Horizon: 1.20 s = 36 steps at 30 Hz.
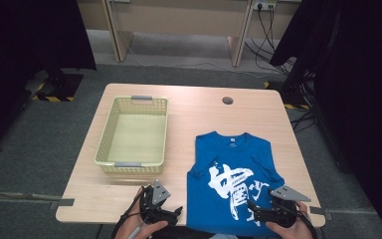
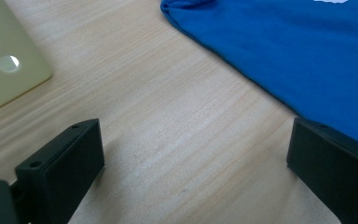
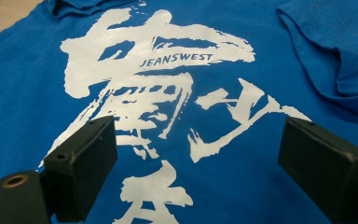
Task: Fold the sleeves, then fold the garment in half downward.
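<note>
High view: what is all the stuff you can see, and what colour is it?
table: one, light wood, middle of the room
basket: one, pale yellow, left half of the table
T-shirt: one, blue with white print, flat on the right half, near edge
hole: one, dark, far right part of the tabletop
desk: one, beige, by the far wall
cables: several, black, hanging by the desk
left tongs: one, black, open, over bare wood beside the shirt
right tongs: one, black, open, over the shirt's print
hands: two, at the near edge

Open tongs (image 3: 196, 154) over blue tee (image 3: 23, 93) w/ white print.
</note>
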### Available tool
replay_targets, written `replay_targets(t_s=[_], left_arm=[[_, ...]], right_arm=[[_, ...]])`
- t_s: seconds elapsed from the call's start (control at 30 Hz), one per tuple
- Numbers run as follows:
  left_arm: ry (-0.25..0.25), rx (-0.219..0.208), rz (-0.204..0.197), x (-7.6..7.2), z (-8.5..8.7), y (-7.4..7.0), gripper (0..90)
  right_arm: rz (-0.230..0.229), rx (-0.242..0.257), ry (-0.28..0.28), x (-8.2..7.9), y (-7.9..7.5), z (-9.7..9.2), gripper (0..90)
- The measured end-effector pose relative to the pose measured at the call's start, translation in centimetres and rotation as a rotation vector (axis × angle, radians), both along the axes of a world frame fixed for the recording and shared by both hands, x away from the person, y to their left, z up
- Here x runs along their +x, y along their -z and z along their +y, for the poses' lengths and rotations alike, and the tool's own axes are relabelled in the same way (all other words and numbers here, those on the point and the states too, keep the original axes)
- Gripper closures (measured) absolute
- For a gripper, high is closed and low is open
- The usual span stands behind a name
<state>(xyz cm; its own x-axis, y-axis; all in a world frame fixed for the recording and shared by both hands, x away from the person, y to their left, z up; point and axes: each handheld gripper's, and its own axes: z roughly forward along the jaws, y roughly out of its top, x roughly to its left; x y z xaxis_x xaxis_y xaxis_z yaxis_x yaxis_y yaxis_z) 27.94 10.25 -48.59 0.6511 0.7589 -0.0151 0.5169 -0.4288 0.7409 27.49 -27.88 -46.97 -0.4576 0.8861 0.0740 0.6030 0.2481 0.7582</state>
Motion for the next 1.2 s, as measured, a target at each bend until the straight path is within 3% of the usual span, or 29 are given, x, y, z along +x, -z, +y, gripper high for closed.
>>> replay_targets(t_s=[0.73, 1.2], left_arm=[[-0.019, -0.005, -0.002, -0.6, 0.3, 0.0, 3.7], [0.016, -0.069, -0.025, 0.1, -1.2, -0.9, 4.5]], right_arm=[[-0.009, 0.012, -0.001, -1.2, -0.1, -0.3, 12.0], [-0.02, 0.007, 0.022, -0.5, -0.4, -0.9, 12.0]])
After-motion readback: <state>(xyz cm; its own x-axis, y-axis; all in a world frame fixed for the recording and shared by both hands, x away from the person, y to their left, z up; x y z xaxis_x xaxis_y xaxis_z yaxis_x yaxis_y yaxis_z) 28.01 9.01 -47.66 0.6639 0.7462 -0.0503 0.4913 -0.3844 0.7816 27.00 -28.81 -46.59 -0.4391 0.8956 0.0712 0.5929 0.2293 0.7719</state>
